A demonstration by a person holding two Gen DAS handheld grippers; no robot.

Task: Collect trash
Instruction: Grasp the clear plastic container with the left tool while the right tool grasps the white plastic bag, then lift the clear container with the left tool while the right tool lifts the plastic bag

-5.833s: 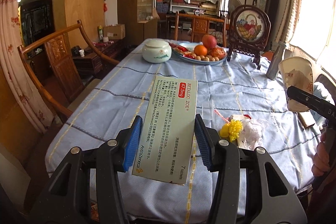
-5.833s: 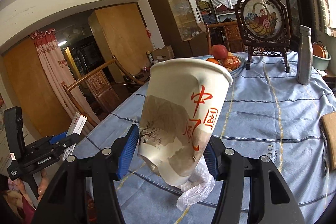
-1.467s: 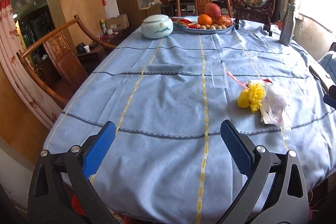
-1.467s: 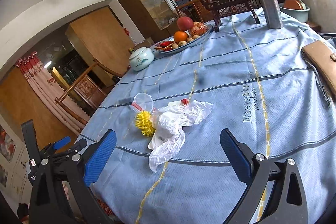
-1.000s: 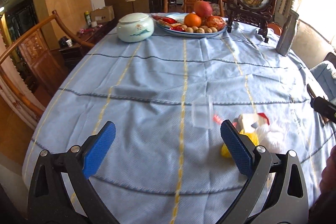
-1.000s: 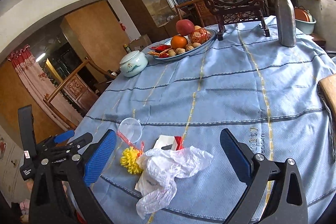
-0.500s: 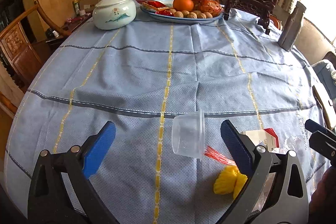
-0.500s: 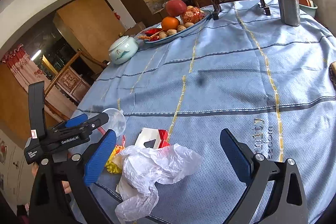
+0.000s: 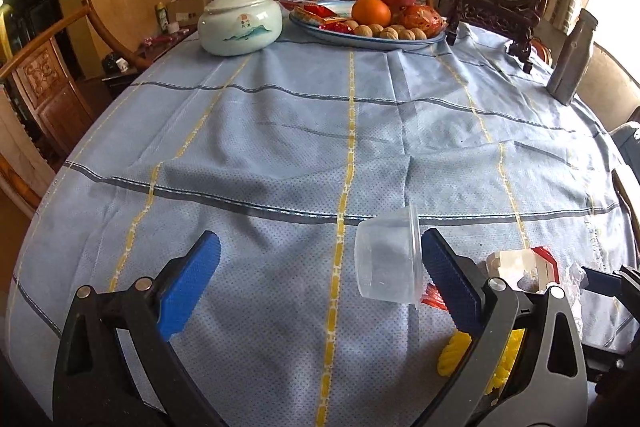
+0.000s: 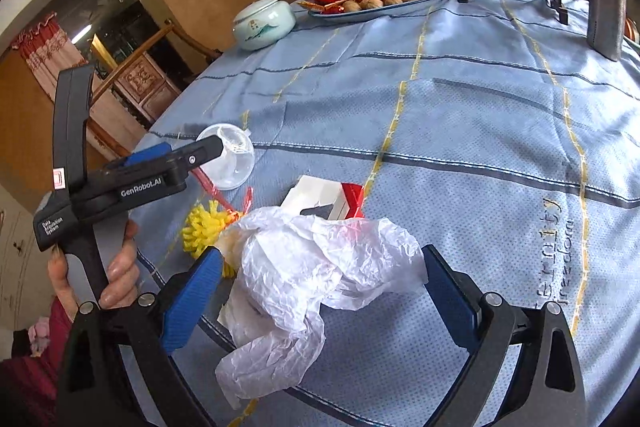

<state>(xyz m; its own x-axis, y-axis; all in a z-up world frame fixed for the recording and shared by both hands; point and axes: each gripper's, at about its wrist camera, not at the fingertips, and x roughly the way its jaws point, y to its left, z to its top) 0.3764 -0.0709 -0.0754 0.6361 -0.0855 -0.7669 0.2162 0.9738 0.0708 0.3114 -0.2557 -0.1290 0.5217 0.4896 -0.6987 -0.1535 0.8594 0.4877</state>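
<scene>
Tongs both wide apart, nothing gripped. Left tongs (image 9: 320,275): clear cup (image 9: 388,259) lies on its side on the counter (image 9: 280,131), hard against the inner face of the left tongs' right-hand pad (image 9: 448,279), well clear of the other pad. Cup axis runs roughly across the gap, rim toward that pad, base toward the open middle. Judgement: left needs to shift right to centre the cup before closing, or it will just nudge it. Right tongs (image 10: 316,295): crumpled white bag (image 10: 320,267) sits between the pads, nearer the left one, trailing toward the camera. Yellow pom (image 10: 200,227) and red-white box (image 10: 320,195) just beyond the bag, touching it. Right is better placed; bag is soft, will compress.
</scene>
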